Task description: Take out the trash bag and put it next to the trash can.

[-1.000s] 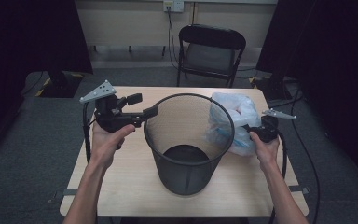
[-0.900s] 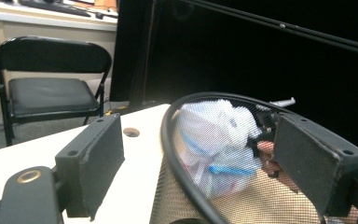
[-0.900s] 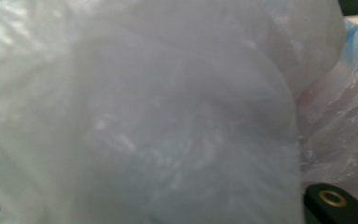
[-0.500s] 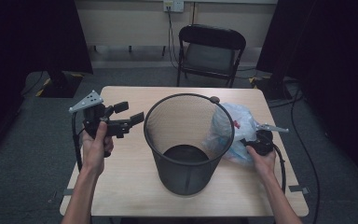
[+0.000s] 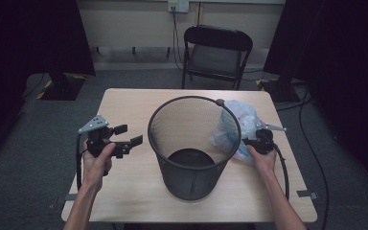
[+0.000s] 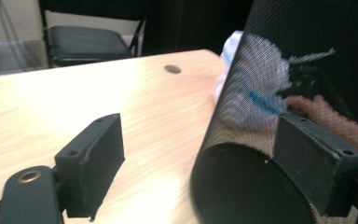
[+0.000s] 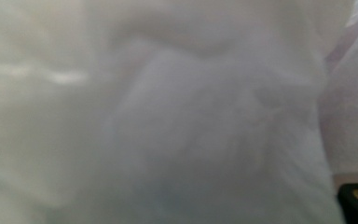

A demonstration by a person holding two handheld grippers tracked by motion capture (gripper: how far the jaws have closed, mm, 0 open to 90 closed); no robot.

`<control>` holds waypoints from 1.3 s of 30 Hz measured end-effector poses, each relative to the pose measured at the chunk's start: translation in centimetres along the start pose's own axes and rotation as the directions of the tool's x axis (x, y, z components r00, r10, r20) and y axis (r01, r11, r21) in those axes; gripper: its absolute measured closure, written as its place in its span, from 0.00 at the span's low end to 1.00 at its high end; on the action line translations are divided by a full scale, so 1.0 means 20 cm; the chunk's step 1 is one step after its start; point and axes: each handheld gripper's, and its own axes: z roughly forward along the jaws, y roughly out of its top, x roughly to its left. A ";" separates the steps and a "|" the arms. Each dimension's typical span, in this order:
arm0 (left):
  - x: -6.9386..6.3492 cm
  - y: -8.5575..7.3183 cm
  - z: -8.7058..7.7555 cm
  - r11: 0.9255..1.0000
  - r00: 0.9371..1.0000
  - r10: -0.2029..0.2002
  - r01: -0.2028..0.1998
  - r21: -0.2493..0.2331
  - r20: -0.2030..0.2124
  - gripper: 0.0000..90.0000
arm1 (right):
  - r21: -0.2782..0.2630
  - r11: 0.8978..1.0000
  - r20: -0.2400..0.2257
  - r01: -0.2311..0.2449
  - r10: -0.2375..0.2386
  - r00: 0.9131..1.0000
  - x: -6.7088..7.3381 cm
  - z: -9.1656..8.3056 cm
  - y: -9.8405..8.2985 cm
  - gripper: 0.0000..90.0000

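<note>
A black mesh wastebasket [image 5: 191, 177] stands upright in the middle of the wooden table [image 5: 134, 103]. To its left, my left gripper [image 5: 129, 135] is held low with its jaws wide open toward the basket's side and nothing between them. In the left gripper view the two pads [image 6: 98, 158] frame the basket wall [image 6: 307, 56]. A translucent plastic bag [image 5: 232, 129] with bluish contents lies against the basket's right side. My right gripper [image 5: 247, 142] is pushed into it and its jaws have just been opening. The bag [image 7: 168, 116] hides them in the right gripper view.
A black folding chair [image 5: 215, 52] stands behind the table's far edge. A small round hole [image 6: 171, 69] sits in the tabletop near the far side. Cables trail from both grippers. Dark curtains flank the room.
Both hands have sunk. The left gripper has drawn away from the basket's rim to the left and down. The bag has gone from rim height down beside the basket.
</note>
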 end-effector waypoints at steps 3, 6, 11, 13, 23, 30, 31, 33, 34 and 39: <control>0.02 -0.06 0.02 0.999 1.000 -0.001 0.002 0.047 -0.025 0.18 | -0.005 1.000 0.011 -0.001 0.001 1.000 -0.02 0.04 0.02 0.78; 0.03 -0.14 0.04 0.995 0.999 0.001 0.003 0.098 -0.042 0.18 | 0.005 1.000 0.007 -0.017 0.017 1.000 -0.03 0.06 0.05 0.76; 0.02 -0.29 0.08 0.984 0.999 0.004 0.005 0.176 -0.052 0.18 | -0.001 1.000 -0.001 -0.017 0.017 1.000 -0.04 0.08 0.05 0.73; 0.01 -0.34 0.12 0.981 0.996 -0.003 0.019 0.194 -0.084 0.19 | -0.005 1.000 0.010 -0.014 0.014 1.000 -0.03 0.08 0.05 0.70; -0.02 -0.56 0.19 0.949 0.991 -0.002 0.043 0.311 -0.131 0.22 | 0.015 1.000 -0.041 0.005 -0.004 0.999 0.04 0.06 0.02 0.69; -0.04 -0.65 0.22 0.926 0.984 0.097 -0.035 0.376 -0.148 0.21 | 0.011 1.000 -0.075 0.016 -0.015 0.997 0.11 0.08 0.04 0.54; -0.05 -0.66 0.22 0.923 0.977 0.139 -0.068 0.380 -0.161 0.21 | 0.008 1.000 -0.072 0.016 -0.015 0.997 0.11 0.08 0.05 0.50; -0.07 -0.67 0.24 0.917 0.967 0.183 -0.102 0.386 -0.179 0.20 | 0.012 1.000 -0.069 0.002 -0.001 0.998 0.12 0.06 0.06 0.44; -0.08 -0.67 0.24 0.919 0.966 0.178 -0.095 0.383 -0.187 0.19 | 0.011 1.000 -0.065 -0.003 0.004 0.998 0.12 0.06 0.06 0.42; -0.08 -0.67 0.25 0.920 0.965 0.176 -0.091 0.381 -0.195 0.16 | 0.004 1.000 -0.052 -0.015 0.015 0.999 0.14 0.00 0.08 0.35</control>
